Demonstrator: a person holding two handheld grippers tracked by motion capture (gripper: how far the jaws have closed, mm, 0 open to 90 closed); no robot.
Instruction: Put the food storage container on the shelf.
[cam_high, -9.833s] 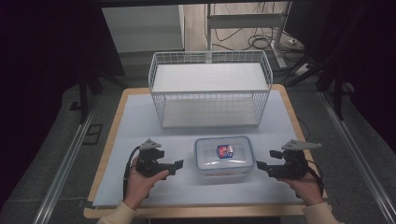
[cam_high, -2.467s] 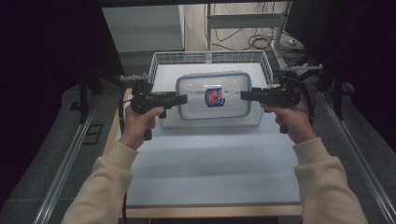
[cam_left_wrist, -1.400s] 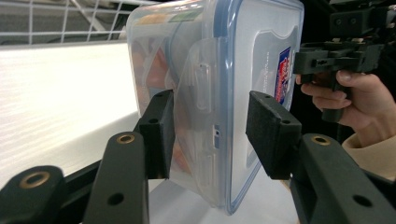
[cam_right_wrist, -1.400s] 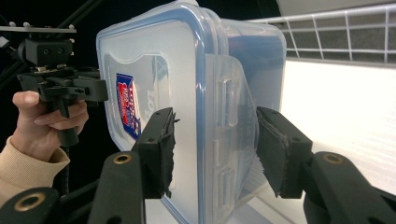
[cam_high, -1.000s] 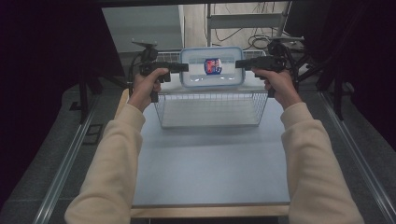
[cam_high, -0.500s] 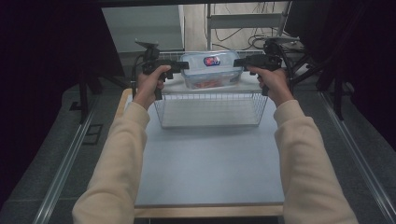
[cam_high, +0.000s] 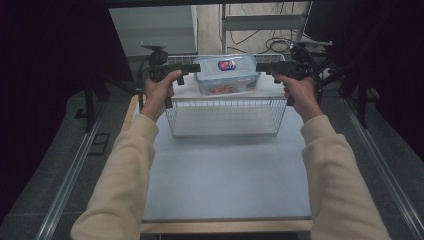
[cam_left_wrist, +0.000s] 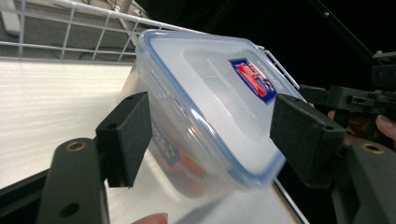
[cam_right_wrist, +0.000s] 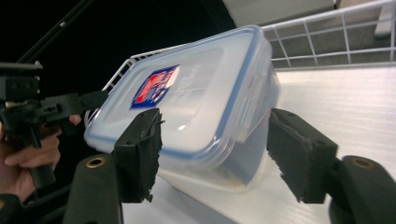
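Observation:
A clear lidded container (cam_high: 226, 75) with a red-and-blue label and something reddish inside hangs tilted over the back half of a white wire basket (cam_high: 225, 117). My left gripper (cam_high: 196, 67) is at its left end and my right gripper (cam_high: 259, 67) at its right end, both level with the basket rim. In the left gripper view the container (cam_left_wrist: 210, 107) is blurred between the wide-spread jaws of the open left gripper (cam_left_wrist: 210, 135). The right gripper view shows the same: the container (cam_right_wrist: 196, 102) lies loose between the open right gripper (cam_right_wrist: 215, 144).
The basket stands at the far end of a pale blue table top (cam_high: 225, 175) with a wooden edge. Its wire walls (cam_left_wrist: 70, 28) rise close behind the container. Dark stands and cables flank the basket on both sides.
Both grippers carried the container from the table's front up and over the basket. In the last half second the container has tipped and blurred while the jaws stand apart around it.

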